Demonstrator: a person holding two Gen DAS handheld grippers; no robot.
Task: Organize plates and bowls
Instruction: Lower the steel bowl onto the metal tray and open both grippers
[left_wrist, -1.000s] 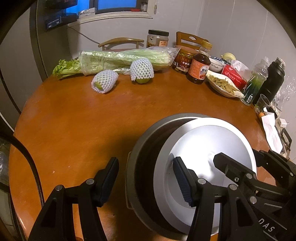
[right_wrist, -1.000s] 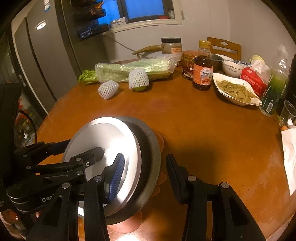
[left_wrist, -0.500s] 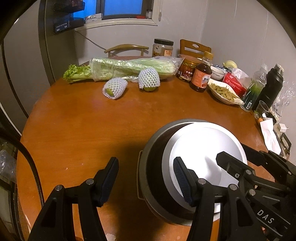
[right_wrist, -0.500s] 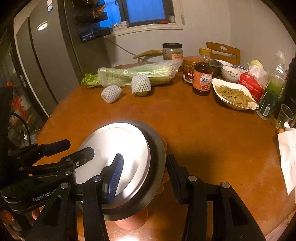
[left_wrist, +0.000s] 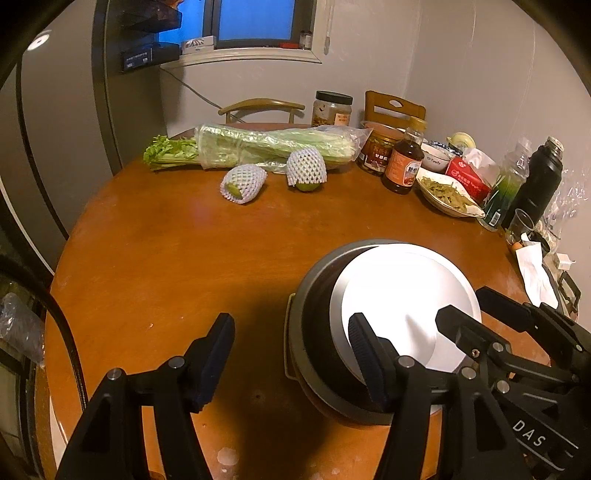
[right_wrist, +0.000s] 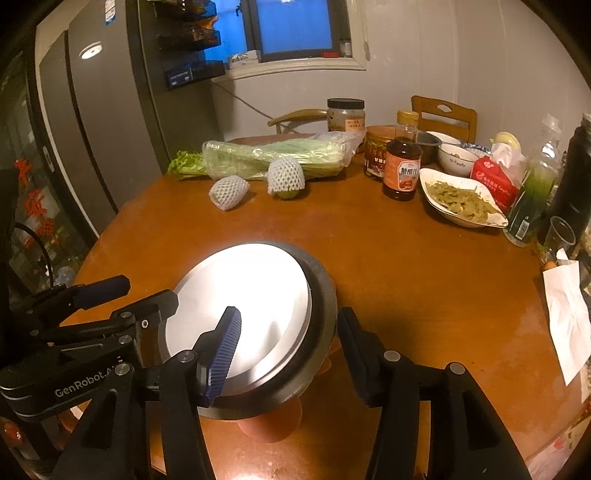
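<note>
Sitting near the front edge of the round wooden table (left_wrist: 155, 266) is a stack of dishes: a pale steel plate (left_wrist: 402, 306) lies tilted in a darker grey plate (right_wrist: 321, 291), which rests on an orange bowl (right_wrist: 269, 424) (only its lower part shows, in the right wrist view). Both grippers flank the stack. The left gripper (left_wrist: 291, 354) stands open, one finger over the bare table and the other above the plates, its pads pressing on nothing. The right gripper (right_wrist: 288, 347) straddles the stack's rim; its jaws have just been opening and grip nothing. At the far side lie bagged celery (left_wrist: 258, 147), two net-wrapped fruits (left_wrist: 242, 182), a sauce bottle (left_wrist: 404, 162) and a white dish of greens (left_wrist: 448, 194)
</note>
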